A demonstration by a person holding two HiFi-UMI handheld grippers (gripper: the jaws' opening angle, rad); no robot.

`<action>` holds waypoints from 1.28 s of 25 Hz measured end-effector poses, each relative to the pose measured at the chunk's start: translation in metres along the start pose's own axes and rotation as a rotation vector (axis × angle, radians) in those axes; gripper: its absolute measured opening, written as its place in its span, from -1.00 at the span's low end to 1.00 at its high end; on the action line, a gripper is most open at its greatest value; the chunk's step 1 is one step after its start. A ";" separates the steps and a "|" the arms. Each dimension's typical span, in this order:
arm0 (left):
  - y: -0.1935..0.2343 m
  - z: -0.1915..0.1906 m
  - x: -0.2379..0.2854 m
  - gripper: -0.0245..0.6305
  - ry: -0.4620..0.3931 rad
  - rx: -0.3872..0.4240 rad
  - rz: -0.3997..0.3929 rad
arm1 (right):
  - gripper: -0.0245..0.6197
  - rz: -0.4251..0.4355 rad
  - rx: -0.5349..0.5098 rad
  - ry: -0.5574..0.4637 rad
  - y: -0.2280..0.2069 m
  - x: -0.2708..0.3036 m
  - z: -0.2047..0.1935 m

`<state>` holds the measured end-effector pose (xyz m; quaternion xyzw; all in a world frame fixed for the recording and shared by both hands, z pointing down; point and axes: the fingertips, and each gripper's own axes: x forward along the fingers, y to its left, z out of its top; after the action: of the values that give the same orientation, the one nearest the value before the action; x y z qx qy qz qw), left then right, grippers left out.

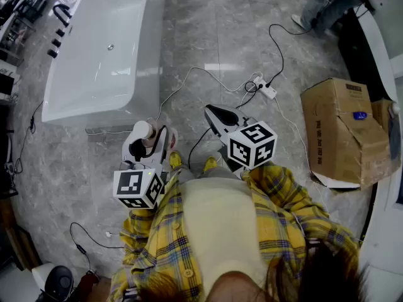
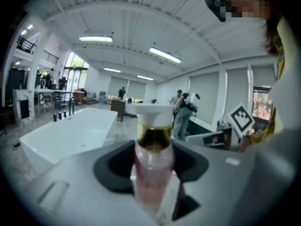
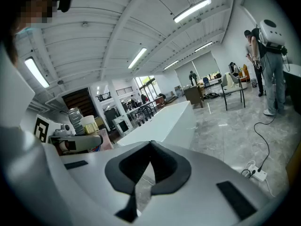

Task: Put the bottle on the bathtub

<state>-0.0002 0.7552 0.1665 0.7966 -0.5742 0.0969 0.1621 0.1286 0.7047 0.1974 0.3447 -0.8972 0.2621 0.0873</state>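
Bottle [image 2: 153,159] upright, clamped in left gripper [image 1: 146,145], over floor [image 1: 201,36], well apart from bathtub [image 1: 101,49]. Right gripper [image 3: 149,147] closed, empty. Best done: carry level toward bathtub, keep grip firm, set base flat on rim [image 1: 82,109] before letting go.

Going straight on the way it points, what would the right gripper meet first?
Probably the bathtub, dead ahead of the right gripper; floor lies between, and depth is unclear.
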 end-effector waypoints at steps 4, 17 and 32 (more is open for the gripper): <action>-0.006 -0.002 0.005 -0.26 -0.008 -0.002 0.012 | -0.88 0.008 -0.010 0.002 -0.009 -0.003 -0.001; 0.012 0.006 0.033 -0.26 -0.011 -0.008 0.002 | -0.88 -0.005 0.029 0.028 -0.025 0.015 -0.001; 0.106 0.040 0.125 -0.26 0.009 -0.029 -0.078 | -0.88 -0.062 0.066 0.059 -0.053 0.136 0.049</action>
<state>-0.0613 0.5992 0.1878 0.8155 -0.5434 0.0855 0.1799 0.0631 0.5676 0.2233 0.3670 -0.8739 0.2990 0.1104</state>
